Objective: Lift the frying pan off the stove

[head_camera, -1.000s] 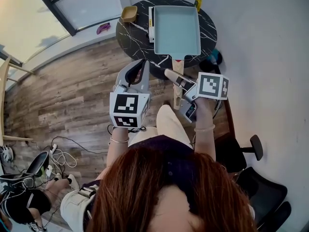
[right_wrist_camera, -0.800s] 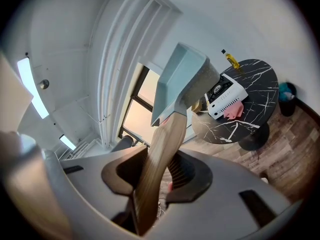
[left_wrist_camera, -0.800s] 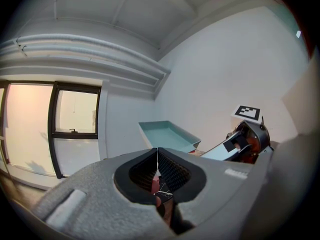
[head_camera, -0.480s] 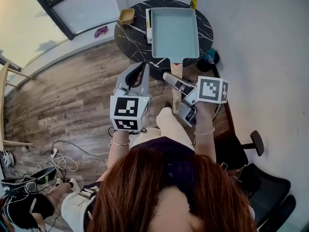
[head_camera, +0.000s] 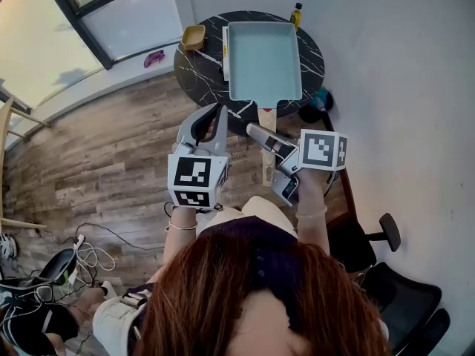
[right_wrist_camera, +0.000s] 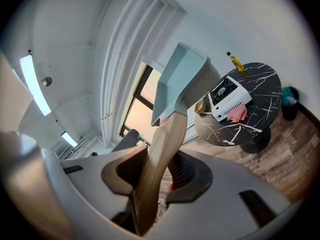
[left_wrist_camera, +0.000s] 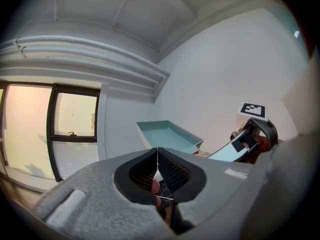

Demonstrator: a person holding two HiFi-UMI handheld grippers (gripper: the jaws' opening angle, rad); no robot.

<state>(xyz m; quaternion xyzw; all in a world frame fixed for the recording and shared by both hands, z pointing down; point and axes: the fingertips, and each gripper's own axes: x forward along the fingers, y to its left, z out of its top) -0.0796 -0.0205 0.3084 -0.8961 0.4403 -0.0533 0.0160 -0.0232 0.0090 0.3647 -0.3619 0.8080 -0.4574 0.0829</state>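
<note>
Pan handle (right_wrist_camera: 165, 134), clamped in right gripper (right_wrist_camera: 156, 168)

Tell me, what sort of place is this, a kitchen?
Probably not a real kitchen; more likely an office or lab room. A portable stove sits on a small round table, office chairs stand by the wall, and loose cables lie on the wood floor.

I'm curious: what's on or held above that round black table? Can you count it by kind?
frying pan: 1
stove: 1
bottle: 1
bowl: 1
pink cloth: 1
Total: 5
</note>
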